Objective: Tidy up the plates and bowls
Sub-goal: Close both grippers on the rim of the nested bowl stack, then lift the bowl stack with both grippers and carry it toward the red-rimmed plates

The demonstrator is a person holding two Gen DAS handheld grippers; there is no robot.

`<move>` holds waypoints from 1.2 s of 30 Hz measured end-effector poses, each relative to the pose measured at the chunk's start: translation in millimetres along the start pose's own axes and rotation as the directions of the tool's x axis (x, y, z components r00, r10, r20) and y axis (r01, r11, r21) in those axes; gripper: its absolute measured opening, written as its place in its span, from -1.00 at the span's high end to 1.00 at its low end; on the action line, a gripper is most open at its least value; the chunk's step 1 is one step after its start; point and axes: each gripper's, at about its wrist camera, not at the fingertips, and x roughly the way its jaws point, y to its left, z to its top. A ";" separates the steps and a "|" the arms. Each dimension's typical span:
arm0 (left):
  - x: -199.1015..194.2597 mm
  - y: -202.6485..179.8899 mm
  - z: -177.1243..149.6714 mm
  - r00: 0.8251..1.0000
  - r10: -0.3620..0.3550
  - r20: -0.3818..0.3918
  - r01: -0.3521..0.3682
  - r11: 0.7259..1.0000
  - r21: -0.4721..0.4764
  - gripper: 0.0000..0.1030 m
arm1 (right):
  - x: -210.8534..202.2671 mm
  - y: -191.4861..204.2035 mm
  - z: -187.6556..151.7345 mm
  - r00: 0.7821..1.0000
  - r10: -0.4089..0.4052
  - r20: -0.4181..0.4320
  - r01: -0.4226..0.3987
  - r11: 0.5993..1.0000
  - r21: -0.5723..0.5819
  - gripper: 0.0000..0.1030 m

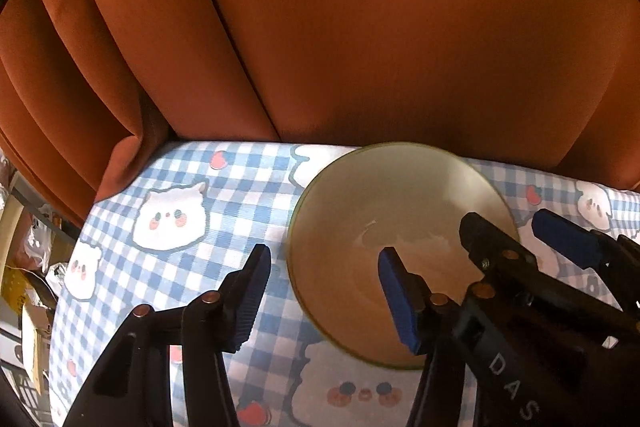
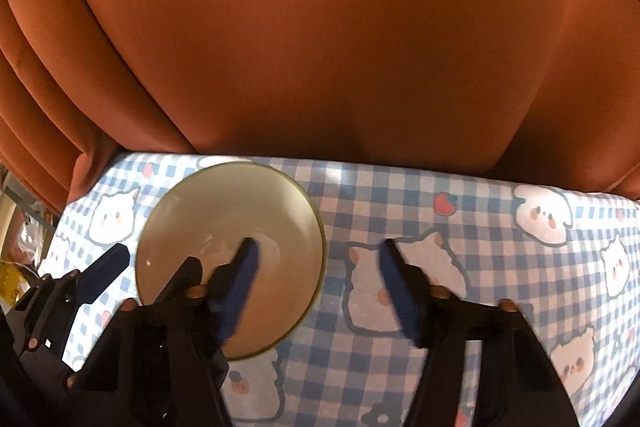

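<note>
A single cream bowl [image 1: 400,195] with a thin green rim stands upright on the checked tablecloth [image 1: 200,167]. My left gripper [image 1: 328,295] straddles its left rim, one blue pad outside and the other inside the bowl, with gaps on both sides. My right gripper [image 2: 320,287] straddles the right rim of the same bowl [image 2: 232,203] the same way, its pads clear of the wall. Both grippers are open and point steeply down. The bowl looks empty inside.
The blue-and-white tablecloth [image 2: 440,211] with cartoon animals covers the surface. Orange cushions [image 1: 360,27] rise right behind its far edge. Household clutter [image 1: 32,247] lies beyond the left edge of the cloth.
</note>
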 end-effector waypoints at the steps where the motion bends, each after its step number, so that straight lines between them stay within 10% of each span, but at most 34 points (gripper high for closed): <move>1: 1.5 0.6 0.2 1.000 0.001 -0.001 -0.001 1.000 -0.004 0.03 | 4.6 0.7 1.0 1.000 -0.001 -0.004 0.001 1.000 -0.003 -0.07; 11: 21.6 1.3 4.6 0.999 -0.015 -0.038 0.015 1.000 -0.008 0.46 | 30.8 4.2 7.3 0.999 0.016 -0.034 -0.016 1.000 0.009 0.58; 36: -31.3 11.3 13.3 0.998 -0.058 0.002 0.058 0.998 0.004 0.52 | -18.7 11.0 14.0 1.000 0.007 0.021 -0.008 0.999 0.045 0.60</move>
